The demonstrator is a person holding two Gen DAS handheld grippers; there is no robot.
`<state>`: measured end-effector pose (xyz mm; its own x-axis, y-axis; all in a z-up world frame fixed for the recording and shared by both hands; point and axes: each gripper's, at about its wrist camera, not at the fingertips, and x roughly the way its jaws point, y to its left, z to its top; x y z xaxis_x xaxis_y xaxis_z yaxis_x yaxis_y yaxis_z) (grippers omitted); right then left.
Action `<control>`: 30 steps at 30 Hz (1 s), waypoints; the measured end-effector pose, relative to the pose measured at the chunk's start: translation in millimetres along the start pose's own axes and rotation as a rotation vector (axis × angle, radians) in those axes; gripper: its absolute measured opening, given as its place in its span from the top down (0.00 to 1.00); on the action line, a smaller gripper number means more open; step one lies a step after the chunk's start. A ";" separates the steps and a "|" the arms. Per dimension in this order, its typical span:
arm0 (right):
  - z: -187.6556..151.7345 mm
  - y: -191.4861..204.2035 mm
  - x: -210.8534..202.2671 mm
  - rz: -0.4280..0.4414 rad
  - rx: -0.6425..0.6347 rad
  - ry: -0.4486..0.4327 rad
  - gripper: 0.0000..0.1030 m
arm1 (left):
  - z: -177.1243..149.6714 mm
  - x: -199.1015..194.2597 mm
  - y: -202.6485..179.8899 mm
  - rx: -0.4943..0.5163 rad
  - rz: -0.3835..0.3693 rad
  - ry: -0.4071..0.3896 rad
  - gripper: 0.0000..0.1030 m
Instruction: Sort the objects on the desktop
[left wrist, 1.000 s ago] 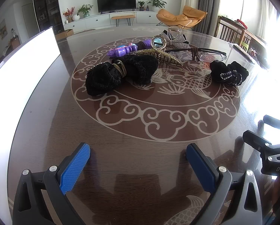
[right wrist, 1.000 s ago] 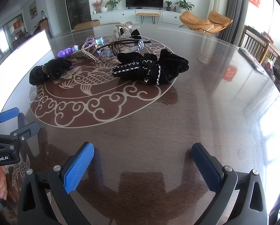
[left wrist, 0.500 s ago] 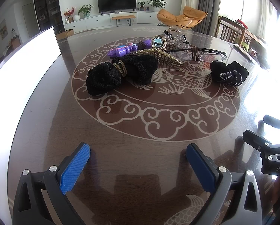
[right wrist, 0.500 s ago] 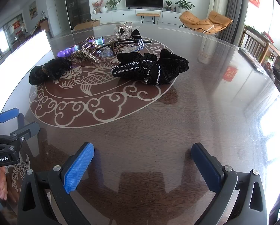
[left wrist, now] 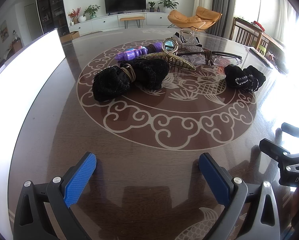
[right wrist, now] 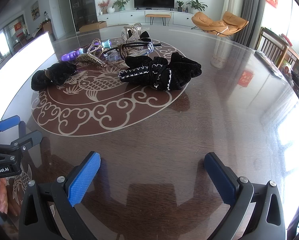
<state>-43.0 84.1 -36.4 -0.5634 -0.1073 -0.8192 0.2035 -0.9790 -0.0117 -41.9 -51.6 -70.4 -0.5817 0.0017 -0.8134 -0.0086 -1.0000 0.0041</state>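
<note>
A heap of small things lies on the round patterned table: a black knitted bundle tied with a band, a black velvet bow with white stitching, a gold claw hair clip, a purple toy wand, glasses and a glittery bow. My left gripper is open and empty, near the table's front edge, well short of the heap. My right gripper is open and empty, also short of the heap.
A bright white panel runs along the table's left side. The right gripper's body shows at the right edge of the left wrist view. Chairs stand past the table's far right side.
</note>
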 end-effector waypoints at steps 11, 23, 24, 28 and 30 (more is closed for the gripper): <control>-0.1 0.0 0.2 0.000 0.000 0.000 0.00 | -0.4 0.1 0.1 0.000 0.000 0.000 0.00; 0.2 0.3 0.7 0.000 0.000 0.000 0.00 | -0.9 0.2 0.0 0.000 -0.001 0.000 0.00; 0.1 0.2 0.7 0.000 0.000 0.000 0.00 | -1.0 -0.5 1.1 0.000 -0.004 0.000 0.00; 0.0 0.2 0.8 0.000 0.000 0.000 0.00 | -1.7 -5.1 5.9 0.023 -0.020 0.011 0.00; 0.1 0.2 0.8 0.000 0.000 0.000 0.00 | 0.7 -8.2 11.1 0.049 -0.014 0.010 0.00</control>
<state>-43.5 83.8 -37.1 -0.5637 -0.1074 -0.8190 0.2038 -0.9789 -0.0119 -37.8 -62.8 -63.3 -0.5729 0.0150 -0.8195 -0.0561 -0.9982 0.0210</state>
